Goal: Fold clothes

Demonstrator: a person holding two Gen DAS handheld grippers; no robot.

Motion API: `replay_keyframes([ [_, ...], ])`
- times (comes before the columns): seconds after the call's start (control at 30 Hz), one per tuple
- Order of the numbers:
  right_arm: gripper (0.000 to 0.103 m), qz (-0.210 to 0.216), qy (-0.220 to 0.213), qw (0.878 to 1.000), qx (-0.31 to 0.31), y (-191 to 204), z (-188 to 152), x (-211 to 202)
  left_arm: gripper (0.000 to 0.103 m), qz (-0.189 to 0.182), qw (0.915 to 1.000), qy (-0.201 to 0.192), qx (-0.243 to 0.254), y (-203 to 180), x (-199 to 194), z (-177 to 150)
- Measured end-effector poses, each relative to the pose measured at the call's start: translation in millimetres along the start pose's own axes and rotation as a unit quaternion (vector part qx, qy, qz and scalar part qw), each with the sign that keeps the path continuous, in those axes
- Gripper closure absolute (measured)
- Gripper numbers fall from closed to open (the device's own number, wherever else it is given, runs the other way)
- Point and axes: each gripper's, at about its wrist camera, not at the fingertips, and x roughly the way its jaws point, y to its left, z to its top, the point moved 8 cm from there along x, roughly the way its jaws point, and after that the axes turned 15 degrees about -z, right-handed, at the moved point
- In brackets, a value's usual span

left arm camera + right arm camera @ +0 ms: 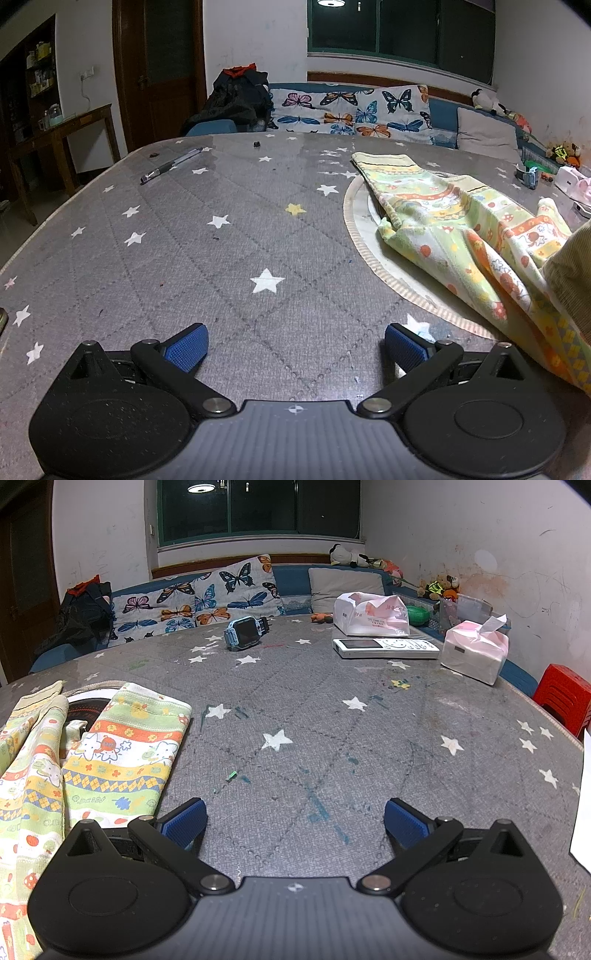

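The pale green, patterned cotton child's garment (pixel 461 229) lies crumpled on the grey star-printed table cover (pixel 221 258), at two o'clock from the left gripper (pixel 295 350) and at nine o'clock from the right gripper (pixel 295 825). Both have jaws wide apart and empty, probably ready to flank the cloth.

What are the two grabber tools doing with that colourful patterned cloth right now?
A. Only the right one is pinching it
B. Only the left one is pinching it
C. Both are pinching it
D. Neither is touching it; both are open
D: the left tool and the right tool both have their blue pads spread wide over bare table, while the patterned cloth lies off to the side, ungripped.
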Motion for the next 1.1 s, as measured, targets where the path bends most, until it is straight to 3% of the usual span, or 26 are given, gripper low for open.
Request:
replay_keyframes([
  [0.5, 0.000, 0.011, -0.007, 1.000, -0.011, 0, -2, -18, 0.000, 0.005, 0.9996, 0.018, -0.019, 1, -3, -4],
  [1.1, 0.000, 0.047, -0.016, 0.996, -0.074, 9, -20, -73, 0.000, -0.025, 0.9994, -0.003, -0.024, -22, -27, 1],
])
